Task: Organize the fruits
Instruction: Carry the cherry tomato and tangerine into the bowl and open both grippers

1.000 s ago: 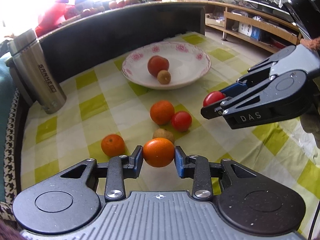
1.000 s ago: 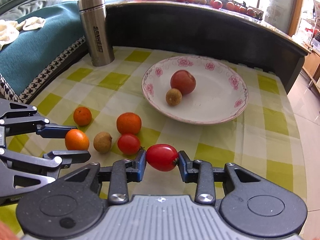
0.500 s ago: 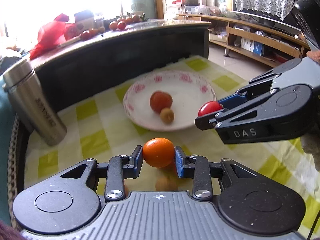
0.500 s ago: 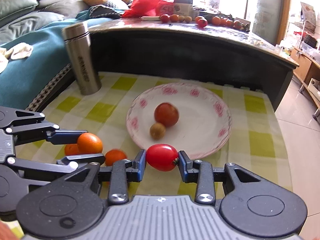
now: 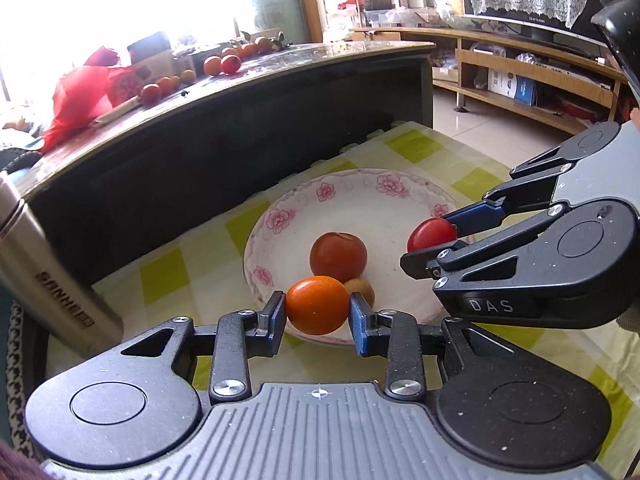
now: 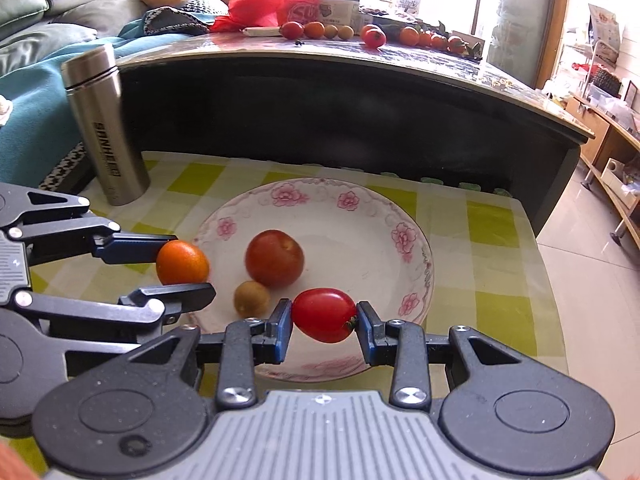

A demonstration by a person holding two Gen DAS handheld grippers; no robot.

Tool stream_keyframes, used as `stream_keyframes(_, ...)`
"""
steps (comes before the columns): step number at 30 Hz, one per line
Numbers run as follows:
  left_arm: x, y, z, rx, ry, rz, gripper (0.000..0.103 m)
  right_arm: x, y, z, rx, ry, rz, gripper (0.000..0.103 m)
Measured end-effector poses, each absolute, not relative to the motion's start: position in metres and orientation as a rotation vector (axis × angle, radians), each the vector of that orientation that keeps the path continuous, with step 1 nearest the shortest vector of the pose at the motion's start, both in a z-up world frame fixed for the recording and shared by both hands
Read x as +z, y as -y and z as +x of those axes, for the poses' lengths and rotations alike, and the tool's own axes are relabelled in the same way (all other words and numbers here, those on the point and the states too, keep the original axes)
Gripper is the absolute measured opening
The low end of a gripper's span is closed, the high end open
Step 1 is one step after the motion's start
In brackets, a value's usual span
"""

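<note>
We see the left tongs [image 5: 318,314] clamped on a small orange [image 5: 317,305], one blue pad on each side of it, and the fruit hangs at the near-left rim of the flowered plate [image 5: 280,216] — over the rim, as far as the right wrist view lets us judge. The right tongs [image 6: 324,322] are closed on a cherry tomato [image 6: 324,315], gripped end to end with its stem end against the right pad, and this one sits above the near part of the plate. From the left wrist view the right tongs reach in from the right, the tomato just beside the plate's right edge. In the plate lie a large red tomato [image 6: 274,258] and a small brown fruit [image 6: 251,299], the two touching or nearly so; we cannot tell which. The plate rests on a bench covered by a yellow-green checked cloth [image 6: 496,220]. A steel flask [image 6: 105,124] stands upright at the far-left corner of the cloth, well apart from both tongs. Behind it all runs a dark raised counter [image 6: 360,92] carrying a row of more fruit and a red bag [image 6: 256,8].
</note>
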State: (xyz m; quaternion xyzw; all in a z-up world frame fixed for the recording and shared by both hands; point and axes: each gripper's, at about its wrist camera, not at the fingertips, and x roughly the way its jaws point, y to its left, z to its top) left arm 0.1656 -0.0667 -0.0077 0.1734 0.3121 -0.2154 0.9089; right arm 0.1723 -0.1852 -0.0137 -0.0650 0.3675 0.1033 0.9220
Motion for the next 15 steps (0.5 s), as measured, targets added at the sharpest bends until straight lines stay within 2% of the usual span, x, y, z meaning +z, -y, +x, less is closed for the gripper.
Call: stream_keyframes(15, -0.012, 0.071, 0.177, -0.437, -0.647, 0.361, 0.044, -0.021, 0.187, 0.185, 0.199, -0.761, -0.126, 0.040)
